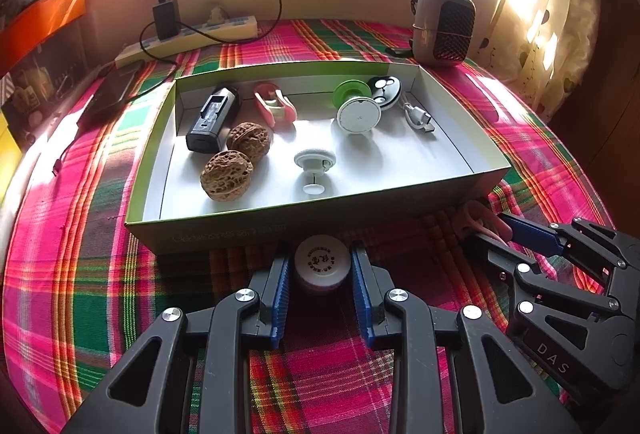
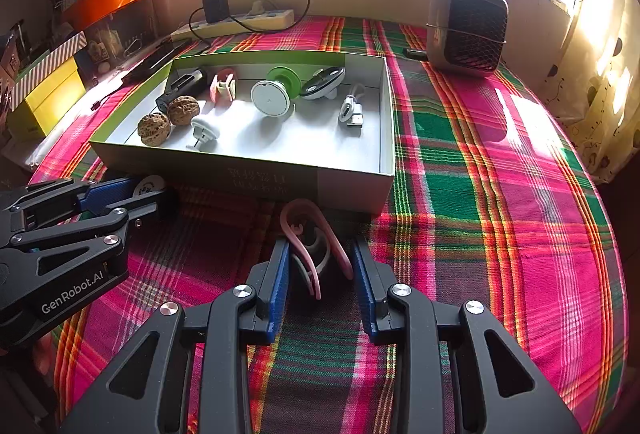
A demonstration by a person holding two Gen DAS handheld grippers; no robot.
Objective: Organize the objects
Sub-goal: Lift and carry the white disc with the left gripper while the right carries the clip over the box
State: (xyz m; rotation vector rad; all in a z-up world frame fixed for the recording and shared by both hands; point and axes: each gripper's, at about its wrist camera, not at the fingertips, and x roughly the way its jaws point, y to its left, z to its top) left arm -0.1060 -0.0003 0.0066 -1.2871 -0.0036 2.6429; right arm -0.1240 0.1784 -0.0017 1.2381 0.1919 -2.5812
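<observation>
only the left view shows the left tool [image 1: 320,268] pinching the white jar [image 1: 322,261] — right tool [image 2: 321,266] clamps the pink clip [image 2: 310,230].

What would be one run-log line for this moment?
left gripper: shut on white jar | right gripper: shut on pink clip | both outside box

Two handheld grippers of matte black plastic. The left gripper [image 1: 320,266] has angular linkage arms with triangular cut-outs, round silver screw heads at each pivot, and blue ribbed pads [image 1: 280,298] lining its fingers' inner faces. The right gripper [image 2: 320,266] is built the same way, with matching blue pads [image 2: 279,288]. White lettering marks the bodies: "GenRobot.AI" on the left gripper's side, "DAS" on the right gripper's side.
</observation>
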